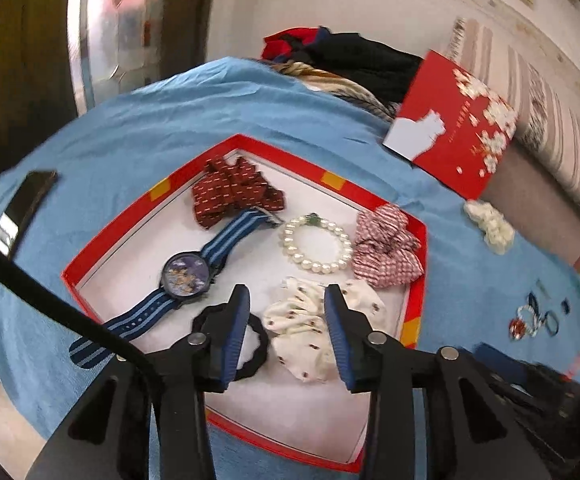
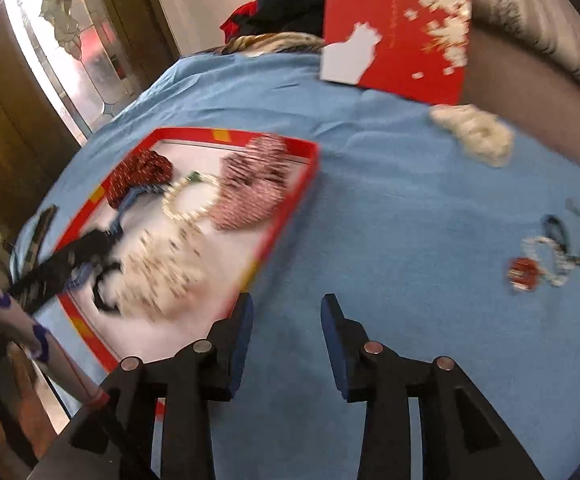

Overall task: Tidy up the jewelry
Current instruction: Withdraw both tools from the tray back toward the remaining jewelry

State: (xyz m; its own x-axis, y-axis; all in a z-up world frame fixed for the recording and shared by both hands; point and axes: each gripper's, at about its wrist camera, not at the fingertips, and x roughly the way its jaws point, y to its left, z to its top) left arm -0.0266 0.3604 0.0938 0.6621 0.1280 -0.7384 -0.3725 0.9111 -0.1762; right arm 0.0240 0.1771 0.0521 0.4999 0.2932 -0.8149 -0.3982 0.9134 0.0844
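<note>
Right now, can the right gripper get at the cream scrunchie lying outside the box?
Probably yes: the right gripper is open over bare blue cloth, and nothing lies between it and the cream scrunchie.

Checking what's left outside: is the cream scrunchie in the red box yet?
No, the cream scrunchie lies on the blue cloth, outside the red box, near the lid.

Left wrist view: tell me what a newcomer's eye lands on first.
The red tray on the blue cloth stands out, holding a blue-strapped watch, a pearl bracelet and several scrunchies. The open left gripper hovers over the white scrunchie at the tray's near side. Behind, a red lid leans upright at the cloth's far edge.
</note>
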